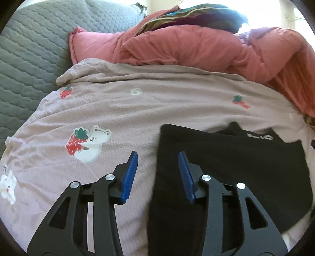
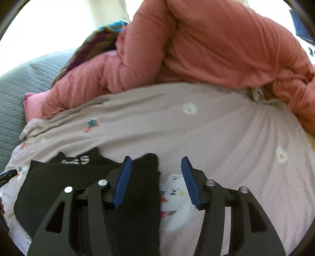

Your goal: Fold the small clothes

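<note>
A small black garment [image 1: 232, 169] with white lettering lies flat on a pale pink bedspread [image 1: 122, 114] printed with bears and strawberries. In the left wrist view my left gripper [image 1: 158, 157] is open and empty, its blue pads astride the garment's left edge. In the right wrist view the same black garment [image 2: 65, 177] lies at lower left. My right gripper [image 2: 156, 163] is open and empty over the garment's right edge, with a bear print between the fingers.
A bunched salmon-pink duvet [image 1: 196, 47] lies across the back of the bed, also in the right wrist view [image 2: 216, 45]. A grey quilted cover [image 1: 25, 51] is at the left. A multicoloured cloth [image 1: 193, 17] lies on top of the duvet.
</note>
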`<state>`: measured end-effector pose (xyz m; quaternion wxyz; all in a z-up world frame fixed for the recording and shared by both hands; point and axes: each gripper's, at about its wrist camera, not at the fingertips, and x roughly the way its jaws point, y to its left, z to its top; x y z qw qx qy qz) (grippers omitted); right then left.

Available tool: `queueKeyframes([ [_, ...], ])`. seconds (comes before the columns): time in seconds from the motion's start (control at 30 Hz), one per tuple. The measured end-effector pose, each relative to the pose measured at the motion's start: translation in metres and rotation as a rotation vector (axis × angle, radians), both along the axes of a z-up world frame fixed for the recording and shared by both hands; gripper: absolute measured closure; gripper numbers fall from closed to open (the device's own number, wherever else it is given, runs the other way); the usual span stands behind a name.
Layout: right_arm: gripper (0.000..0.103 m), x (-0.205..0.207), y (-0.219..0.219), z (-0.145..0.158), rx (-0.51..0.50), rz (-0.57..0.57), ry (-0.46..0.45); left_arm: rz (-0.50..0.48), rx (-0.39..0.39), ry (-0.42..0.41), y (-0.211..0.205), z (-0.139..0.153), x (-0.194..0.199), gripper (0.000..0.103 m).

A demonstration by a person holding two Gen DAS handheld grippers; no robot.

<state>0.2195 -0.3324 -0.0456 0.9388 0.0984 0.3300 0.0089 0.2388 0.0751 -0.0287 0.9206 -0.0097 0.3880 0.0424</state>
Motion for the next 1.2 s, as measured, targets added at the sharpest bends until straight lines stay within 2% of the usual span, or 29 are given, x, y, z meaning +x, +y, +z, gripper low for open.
queueKeyframes([
  [0.1, 0.043, -0.014, 0.022, 0.014, -0.032, 0.070, -0.030, -0.035, 0.003, -0.011, -0.014, 0.004, -0.012, 0.058],
  [0.23, 0.038, -0.031, 0.047, 0.029, -0.049, 0.149, -0.055, -0.077, -0.014, -0.013, -0.032, 0.005, -0.024, 0.053],
  [0.3, 0.035, -0.036, 0.060, 0.031, -0.045, 0.194, -0.040, -0.103, -0.007, -0.010, -0.042, 0.005, -0.029, 0.051],
  [0.4, 0.034, -0.046, 0.081, 0.028, -0.054, 0.255, -0.014, -0.136, 0.018, -0.012, -0.054, 0.004, -0.036, 0.047],
  [0.47, 0.034, -0.051, 0.094, 0.025, -0.071, 0.287, 0.008, -0.151, 0.006, -0.008, -0.057, 0.003, -0.037, 0.045],
  [0.63, 0.030, -0.059, 0.111, 0.016, -0.082, 0.313, 0.055, -0.167, -0.009, 0.028, -0.062, -0.004, -0.041, 0.039],
  [0.9, 0.023, -0.067, 0.129, 0.009, -0.108, 0.351, 0.097, -0.200, -0.008, 0.089, -0.070, -0.025, -0.050, 0.038],
  [1.0, 0.021, -0.067, 0.134, 0.001, -0.126, 0.362, 0.139, -0.209, -0.019, 0.121, -0.071, -0.035, -0.054, 0.038],
  [1.2, 0.021, -0.067, 0.129, -0.013, -0.138, 0.332, 0.205, -0.216, -0.027, 0.133, -0.067, -0.042, -0.064, 0.037],
])
